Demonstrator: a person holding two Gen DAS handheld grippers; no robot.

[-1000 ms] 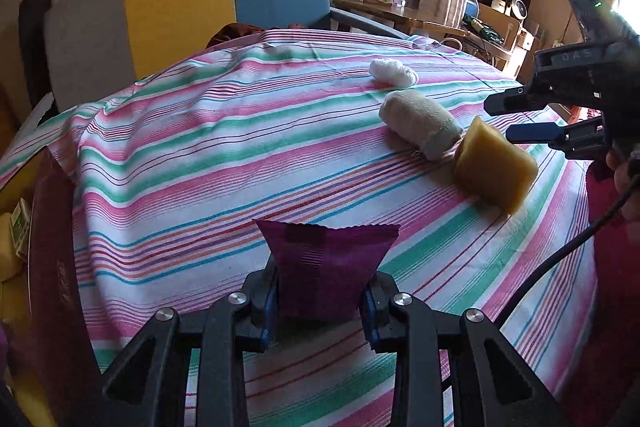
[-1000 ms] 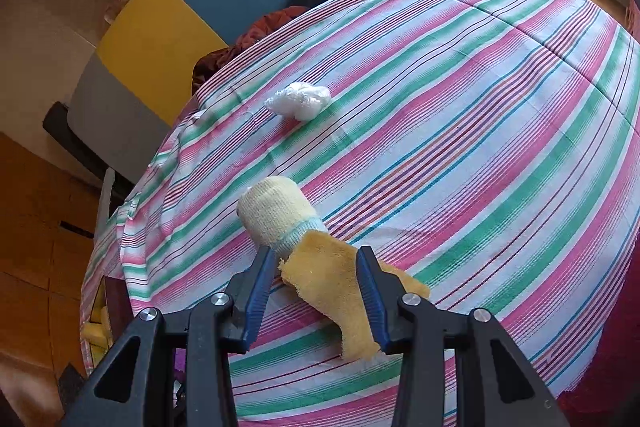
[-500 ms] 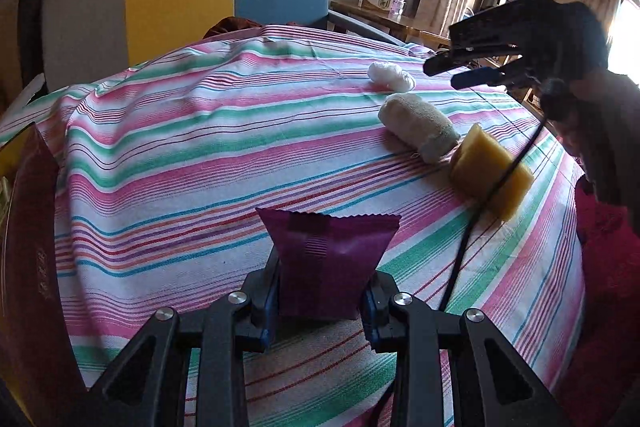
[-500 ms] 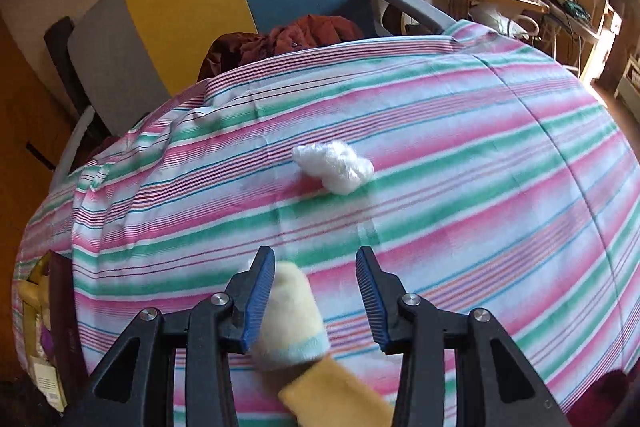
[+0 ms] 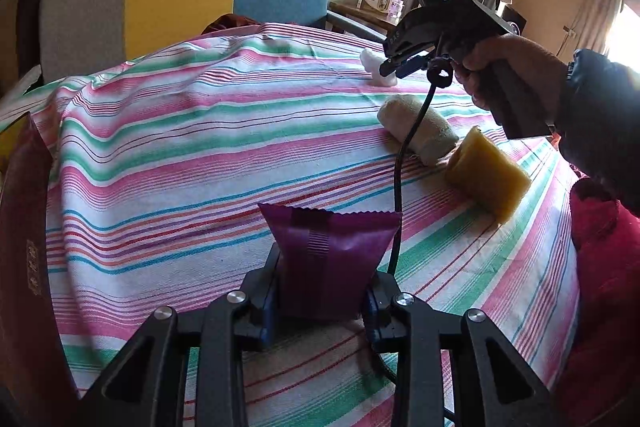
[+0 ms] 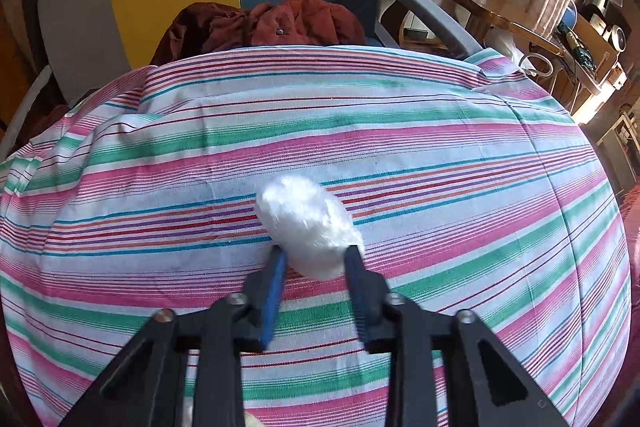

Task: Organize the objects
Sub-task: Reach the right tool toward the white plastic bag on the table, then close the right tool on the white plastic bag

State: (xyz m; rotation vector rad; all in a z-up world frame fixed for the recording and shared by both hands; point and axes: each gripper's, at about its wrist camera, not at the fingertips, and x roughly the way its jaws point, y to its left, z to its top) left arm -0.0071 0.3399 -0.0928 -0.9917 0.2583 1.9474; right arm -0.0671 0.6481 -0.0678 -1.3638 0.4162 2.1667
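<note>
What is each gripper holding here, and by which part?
Left gripper pinches the purple packet by its lower sides. Right gripper has just closed on the white wad, at its near end.

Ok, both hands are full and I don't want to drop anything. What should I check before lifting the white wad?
1. Right gripper grip on the white wad: ok. Its jaws have just been closing, and the wad sits between the pads.
2. Left gripper hold on the purple packet: ok, clamped on both sides.
3. Sock roll and yellow sponge clear of the wad: ok, both lie apart from it.
4. Right gripper's cable: not ok. It hangs across the sock roll and beside the packet, so it may snag.
5. Drop-off place for the wad: cannot tell.
</note>
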